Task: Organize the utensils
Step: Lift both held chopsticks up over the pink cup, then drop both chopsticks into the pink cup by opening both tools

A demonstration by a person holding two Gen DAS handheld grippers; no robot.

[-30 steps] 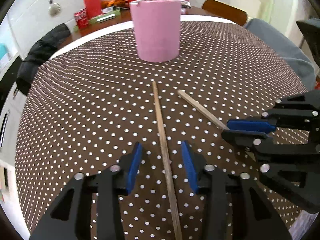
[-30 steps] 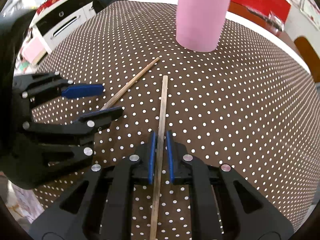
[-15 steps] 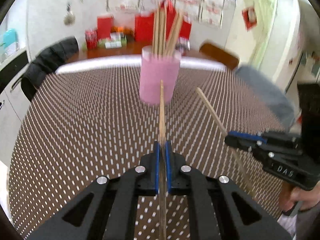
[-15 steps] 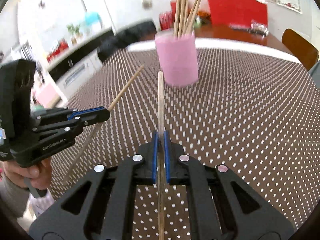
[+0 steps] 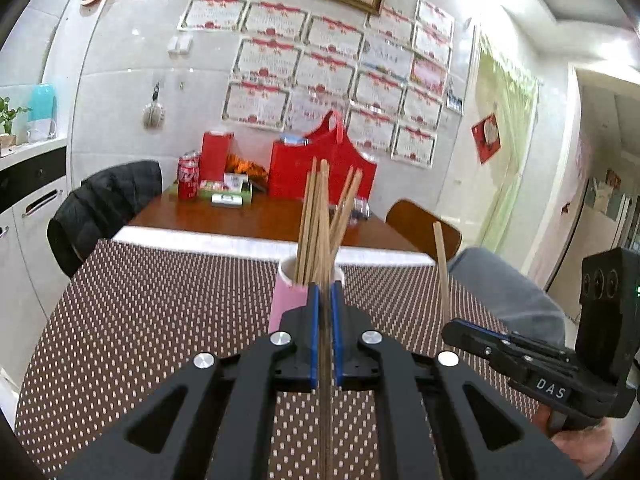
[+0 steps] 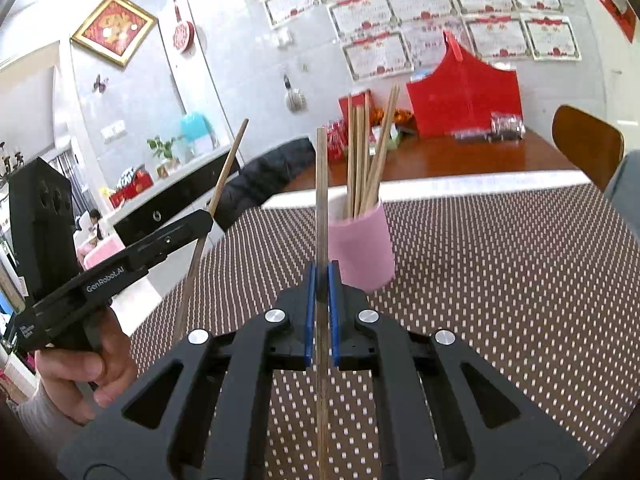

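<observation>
A pink cup [image 5: 289, 300] [image 6: 360, 248] with several wooden chopsticks [image 5: 320, 216] [image 6: 366, 160] standing in it sits on the brown polka-dot table. My left gripper [image 5: 325, 292] is shut on a wooden chopstick [image 5: 325, 380], raised above the table and pointing at the cup; it also shows in the right wrist view [image 6: 204, 220] with its chopstick [image 6: 228, 164] tilted up. My right gripper [image 6: 322, 276] is shut on another chopstick [image 6: 321, 200], held upright just left of the cup; it shows in the left wrist view [image 5: 452, 330] with its chopstick [image 5: 440, 268].
The dotted tablecloth [image 5: 140, 300] [image 6: 500, 280] covers the round table. Behind it a wooden table [image 5: 260, 220] carries a red bag [image 5: 320, 172], cans and boxes. A chair with a black jacket [image 5: 104, 204] stands at the left, a wooden chair [image 6: 588, 144] at the right.
Both grippers have lifted their chopsticks off the table and tilted them upward, moving closer to the cup. One second ago the left gripper was open around its chopstick; now it is shut on it.
</observation>
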